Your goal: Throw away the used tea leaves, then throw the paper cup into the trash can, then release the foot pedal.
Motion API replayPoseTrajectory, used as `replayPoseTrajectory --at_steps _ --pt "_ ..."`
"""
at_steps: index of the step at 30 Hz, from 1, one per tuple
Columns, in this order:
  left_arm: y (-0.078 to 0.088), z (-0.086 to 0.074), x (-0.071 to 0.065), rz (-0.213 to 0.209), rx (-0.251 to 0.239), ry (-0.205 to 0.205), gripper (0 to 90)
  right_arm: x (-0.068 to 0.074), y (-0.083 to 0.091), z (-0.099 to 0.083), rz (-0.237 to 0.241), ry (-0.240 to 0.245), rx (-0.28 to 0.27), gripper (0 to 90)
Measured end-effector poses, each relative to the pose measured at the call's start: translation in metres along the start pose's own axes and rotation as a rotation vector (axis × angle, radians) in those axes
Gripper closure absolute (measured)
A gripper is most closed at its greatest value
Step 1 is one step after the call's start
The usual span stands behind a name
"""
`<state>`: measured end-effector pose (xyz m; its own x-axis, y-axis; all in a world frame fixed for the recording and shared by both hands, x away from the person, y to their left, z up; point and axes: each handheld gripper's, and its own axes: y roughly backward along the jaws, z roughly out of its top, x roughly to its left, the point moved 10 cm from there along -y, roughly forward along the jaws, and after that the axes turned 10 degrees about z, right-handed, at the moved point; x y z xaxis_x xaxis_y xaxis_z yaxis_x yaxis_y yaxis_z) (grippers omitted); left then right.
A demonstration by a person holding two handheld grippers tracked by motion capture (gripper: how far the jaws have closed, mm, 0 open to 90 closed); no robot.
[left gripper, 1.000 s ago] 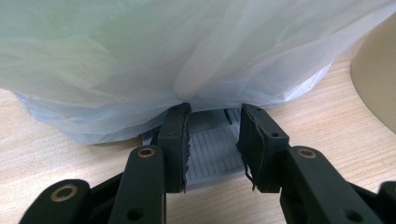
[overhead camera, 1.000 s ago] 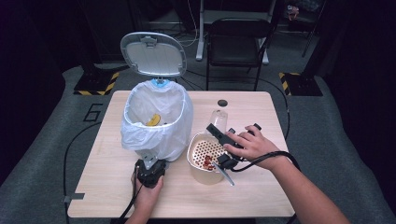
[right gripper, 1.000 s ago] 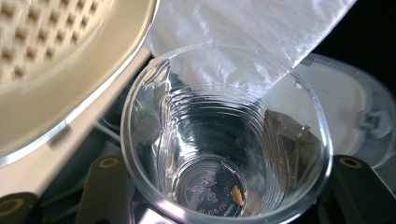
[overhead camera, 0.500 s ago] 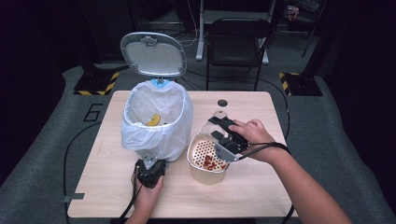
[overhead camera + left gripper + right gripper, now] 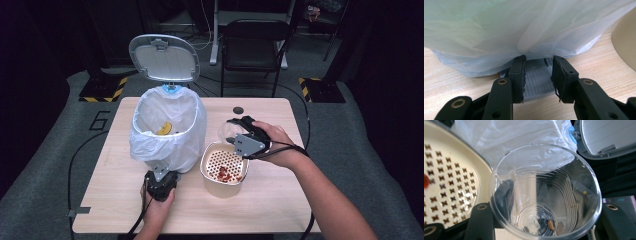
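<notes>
**Clear cup held over the strainer, pedal clamped**

The right gripper (image 5: 239, 131) holds a cup (image 5: 545, 192) of thin clear plastic, its jaws closed on the cup's sides. In the right gripper view the cup's mouth faces the camera: a round, slightly bent rim, walls ringed with fine ridges that narrow toward a small embossed base. A few wet crumbs, one orange-brown, cling near the base, and a small speck sits on the inner wall to the right. The black jaws show dimly through the plastic on either side, so the cup sits between the fingers with its mouth away from the hand.

In the high view the cup (image 5: 226, 131) hangs above the table, just past the far rim of the strainer (image 5: 224, 181), a cream tub with a perforated insert and some red bits lying on it. The strainer lies below and on the near side of the right fingers; the bin (image 5: 167, 131) stands to their left, lined with a white bag (image 5: 506, 137), its grey lid (image 5: 164, 57) standing up. Something yellow (image 5: 164, 128) lies inside the bag.

The left gripper (image 5: 537, 75) rests low on the table (image 5: 280, 200) at the bin's foot. Its jaws are closed on the grey ribbed pedal (image 5: 537, 83), which lies between the fingers, with the bag's loose folds hanging just above and beyond the tips. The strainer's cream wall (image 5: 625, 47) is off to the right of these fingers.
</notes>
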<state>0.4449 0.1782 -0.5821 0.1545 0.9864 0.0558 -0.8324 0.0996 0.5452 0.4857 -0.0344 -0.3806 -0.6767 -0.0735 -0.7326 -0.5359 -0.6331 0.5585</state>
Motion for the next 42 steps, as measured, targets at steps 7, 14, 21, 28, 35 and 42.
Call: replayPoseTrajectory --at_steps 7,14,21,28,35,42 --pt "0.000 0.000 0.000 -0.002 0.002 0.001 63.1 -0.009 0.002 -0.003 0.073 -0.209 -0.065 41.3" --pt "0.000 0.000 0.000 -0.002 0.002 0.002 63.2 -0.014 0.001 -0.006 0.158 -0.373 -0.137 41.3" --pt "0.000 0.001 -0.001 -0.002 -0.006 0.014 63.2 -0.020 0.000 -0.007 0.208 -0.481 -0.208 41.1" --pt "0.000 0.000 0.000 -0.003 0.001 0.001 63.1 -0.024 0.002 -0.005 0.264 -0.608 -0.309 41.1" --pt "0.000 0.000 -0.001 -0.003 -0.001 0.007 63.1 -0.026 0.002 -0.003 0.295 -0.695 -0.359 40.9" --pt "0.000 0.000 0.000 -0.005 0.000 -0.001 63.1 -0.033 0.005 0.003 0.314 -0.775 -0.391 40.9"
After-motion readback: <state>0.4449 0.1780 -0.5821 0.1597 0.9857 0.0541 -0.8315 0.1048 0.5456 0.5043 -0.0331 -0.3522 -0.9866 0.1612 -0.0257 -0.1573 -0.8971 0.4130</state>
